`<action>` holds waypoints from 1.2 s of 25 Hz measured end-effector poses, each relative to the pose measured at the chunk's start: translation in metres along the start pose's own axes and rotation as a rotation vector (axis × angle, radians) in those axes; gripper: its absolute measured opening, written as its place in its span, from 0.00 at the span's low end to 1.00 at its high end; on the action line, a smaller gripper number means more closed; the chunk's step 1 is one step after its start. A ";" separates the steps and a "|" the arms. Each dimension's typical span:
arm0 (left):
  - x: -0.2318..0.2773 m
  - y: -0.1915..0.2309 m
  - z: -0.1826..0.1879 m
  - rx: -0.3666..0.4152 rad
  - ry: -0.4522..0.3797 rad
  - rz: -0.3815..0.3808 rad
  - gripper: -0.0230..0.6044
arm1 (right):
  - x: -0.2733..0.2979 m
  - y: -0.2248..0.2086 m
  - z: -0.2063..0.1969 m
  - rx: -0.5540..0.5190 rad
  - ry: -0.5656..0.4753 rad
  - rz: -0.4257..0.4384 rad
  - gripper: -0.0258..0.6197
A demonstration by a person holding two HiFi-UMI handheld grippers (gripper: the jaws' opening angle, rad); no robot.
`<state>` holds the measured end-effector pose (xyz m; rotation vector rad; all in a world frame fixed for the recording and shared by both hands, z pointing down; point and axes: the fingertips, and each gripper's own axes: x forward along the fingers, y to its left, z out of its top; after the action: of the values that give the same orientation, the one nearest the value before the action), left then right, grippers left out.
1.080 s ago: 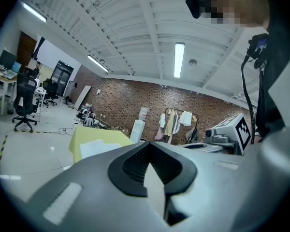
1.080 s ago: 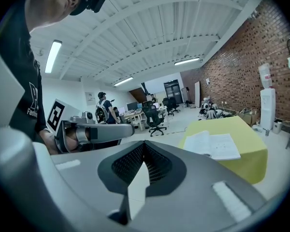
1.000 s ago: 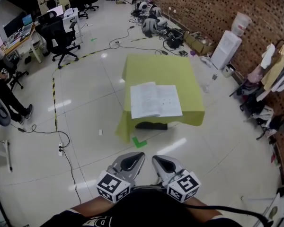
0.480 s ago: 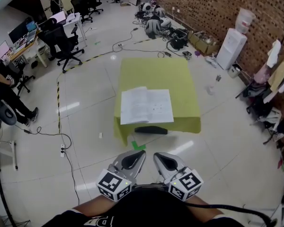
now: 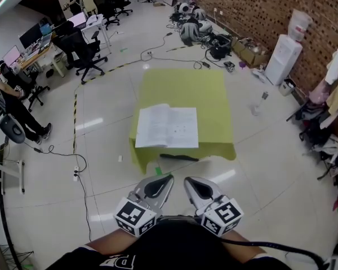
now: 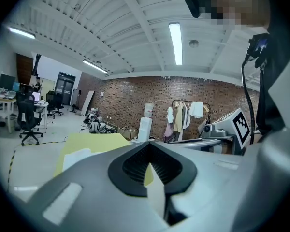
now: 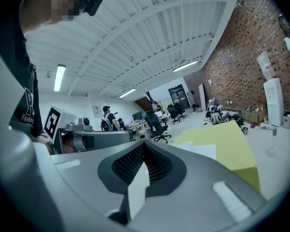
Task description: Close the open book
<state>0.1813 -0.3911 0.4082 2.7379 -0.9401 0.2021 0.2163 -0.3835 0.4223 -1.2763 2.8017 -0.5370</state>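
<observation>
An open book [image 5: 168, 127] with white pages lies flat near the front edge of a low table under a yellow-green cloth [image 5: 183, 86]. Both grippers are held side by side close to my body, well short of the table. My left gripper [image 5: 158, 185] and right gripper [image 5: 197, 188] both have their jaws together with nothing between them. The left gripper view shows the left gripper [image 6: 150, 167] shut, with the book [image 6: 75, 156] and table [image 6: 94, 141] far beyond. From the right gripper [image 7: 144, 167], also shut, the book [image 7: 200, 150] lies ahead on the yellow-green table [image 7: 229, 139].
White tiled floor lies between me and the table, with a green tape mark [image 5: 158, 170] and a dark object [image 5: 177, 157] at its front. Cables and a power strip [image 5: 74, 173] lie left. Office chairs [image 5: 84, 49], a seated person [image 5: 11, 103], a water dispenser [image 5: 287, 52] and a bottle [image 5: 259, 103] surround it.
The table and book have shifted left and slightly lower in the head view as I come nearer. Both grippers stay shut and in the same place at my chest.
</observation>
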 end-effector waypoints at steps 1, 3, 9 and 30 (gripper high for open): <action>0.002 -0.002 0.000 0.006 0.005 0.006 0.05 | -0.001 -0.002 0.000 0.003 -0.001 0.008 0.05; 0.006 -0.005 0.000 0.016 0.017 0.017 0.05 | -0.003 -0.005 -0.001 0.012 -0.001 0.021 0.05; 0.016 0.000 -0.002 0.012 0.042 0.030 0.05 | 0.003 -0.015 -0.004 0.041 0.006 0.033 0.05; 0.025 0.156 0.026 -0.045 -0.011 -0.138 0.05 | 0.156 -0.030 0.015 -0.007 0.067 -0.118 0.05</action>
<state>0.1057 -0.5323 0.4163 2.7516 -0.7455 0.1403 0.1369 -0.5213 0.4369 -1.4590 2.7972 -0.5853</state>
